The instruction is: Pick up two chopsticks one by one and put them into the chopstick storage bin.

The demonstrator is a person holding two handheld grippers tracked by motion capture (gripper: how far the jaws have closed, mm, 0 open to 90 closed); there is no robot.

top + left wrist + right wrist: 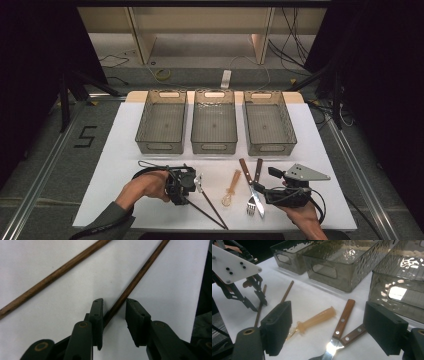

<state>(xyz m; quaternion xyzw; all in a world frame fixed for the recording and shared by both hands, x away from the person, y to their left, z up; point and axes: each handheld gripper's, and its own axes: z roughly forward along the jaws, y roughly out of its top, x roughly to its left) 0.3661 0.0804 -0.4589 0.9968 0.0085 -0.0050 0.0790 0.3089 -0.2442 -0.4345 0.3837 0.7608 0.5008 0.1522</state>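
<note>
On the white table sheet (125,150), my left gripper (114,305) straddles one thin dark wooden chopstick (140,275), jaws narrowly apart, pads not yet pinching; next, I close and lift.

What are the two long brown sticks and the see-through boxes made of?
The chopsticks look like dark wood: matte brown with fine grain lines along them. The boxes look like smoky clear plastic: you can see through the walls, and their rippled surface gives bright glints. It could be glass, but moulded handle holes suggest plastic.
</note>
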